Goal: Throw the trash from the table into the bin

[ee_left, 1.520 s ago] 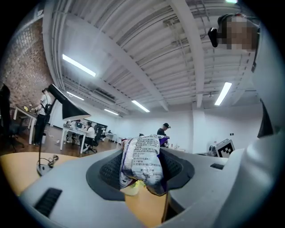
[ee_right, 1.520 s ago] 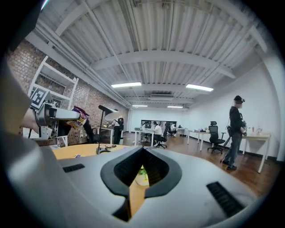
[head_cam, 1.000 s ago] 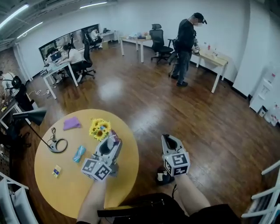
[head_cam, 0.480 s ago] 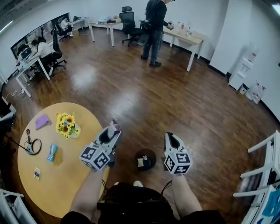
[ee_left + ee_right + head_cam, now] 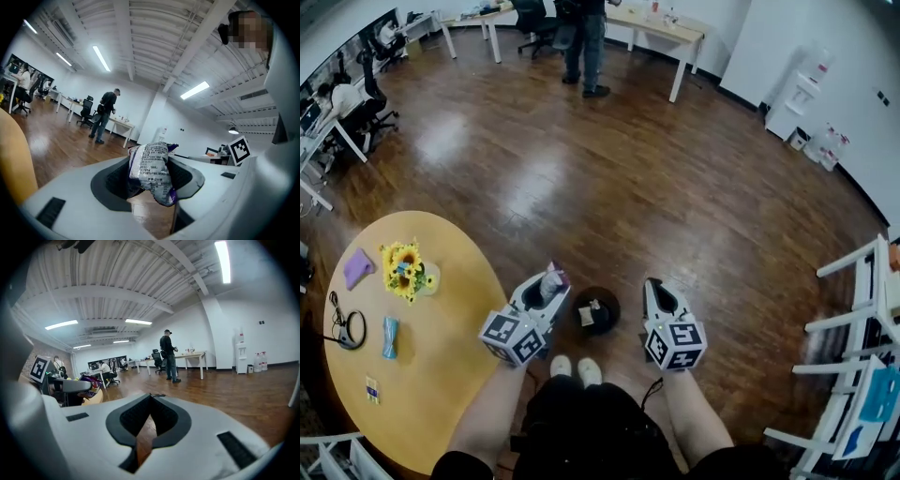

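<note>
Glossy wood floor, left hand-held gripper pinching crinkled wrapper, right hand-held gripper closed

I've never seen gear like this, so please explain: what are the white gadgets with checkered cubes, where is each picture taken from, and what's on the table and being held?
A person holds a two-jaw gripper in each hand; the cubes belong to them. One picture comes from a head camera looking down; the other two from cameras riding on each gripper. The left gripper clamps a crumpled snack wrapper. The right gripper is shut and empty. In the head view a dark bin shows on the floor between the grippers. On the round table are sunflowers, a purple cloth, a small blue item and a cable.
</note>
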A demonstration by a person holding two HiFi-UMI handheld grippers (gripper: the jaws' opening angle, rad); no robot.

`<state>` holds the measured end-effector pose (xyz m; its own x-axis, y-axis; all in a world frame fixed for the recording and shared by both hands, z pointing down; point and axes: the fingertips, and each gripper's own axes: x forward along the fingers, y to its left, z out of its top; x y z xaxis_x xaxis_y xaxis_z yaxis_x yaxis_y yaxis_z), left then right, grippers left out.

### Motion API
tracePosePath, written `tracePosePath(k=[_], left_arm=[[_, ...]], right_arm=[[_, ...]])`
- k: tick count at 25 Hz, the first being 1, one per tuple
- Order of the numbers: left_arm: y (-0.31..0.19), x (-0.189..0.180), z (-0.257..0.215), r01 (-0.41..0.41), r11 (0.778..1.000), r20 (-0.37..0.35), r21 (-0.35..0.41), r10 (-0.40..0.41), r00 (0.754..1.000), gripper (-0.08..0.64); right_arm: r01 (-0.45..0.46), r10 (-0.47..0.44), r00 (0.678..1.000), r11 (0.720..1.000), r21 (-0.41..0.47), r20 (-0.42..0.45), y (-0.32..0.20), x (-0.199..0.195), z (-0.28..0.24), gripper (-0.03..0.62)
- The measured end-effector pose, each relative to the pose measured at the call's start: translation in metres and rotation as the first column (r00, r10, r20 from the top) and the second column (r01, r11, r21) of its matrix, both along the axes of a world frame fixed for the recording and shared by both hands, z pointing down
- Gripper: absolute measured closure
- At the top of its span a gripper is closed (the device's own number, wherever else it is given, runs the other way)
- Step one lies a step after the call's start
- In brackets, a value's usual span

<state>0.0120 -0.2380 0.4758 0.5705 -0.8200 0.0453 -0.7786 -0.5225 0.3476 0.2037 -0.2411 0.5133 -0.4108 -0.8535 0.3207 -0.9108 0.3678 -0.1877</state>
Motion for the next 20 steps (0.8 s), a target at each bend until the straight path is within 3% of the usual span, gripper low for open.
tracePosePath(k=[8,15,20], left_arm=[[-0.003,0.041,0.084,-0.096,0.979,0.017,-0.178,0.1,0.995,0.365],[-0.011,0.061,0.157,-0.11,0.95,0.026,-0.293,0.122,0.992,0.364],[-0.012,0.076,0.202,-0.118,0.925,0.029,-0.362,0.138,0.99,0.362]], right_arm=[[-0.052,0.05,0.999,0.986,-0.158,-0.021,0.021,0.017,0.065,0.591],[-0.044,0.041,0.999,0.959,-0.28,-0.018,0.05,0.009,0.129,0.591],[-0.052,0.042,0.998,0.947,-0.317,-0.036,0.058,0.013,0.16,0.591]])
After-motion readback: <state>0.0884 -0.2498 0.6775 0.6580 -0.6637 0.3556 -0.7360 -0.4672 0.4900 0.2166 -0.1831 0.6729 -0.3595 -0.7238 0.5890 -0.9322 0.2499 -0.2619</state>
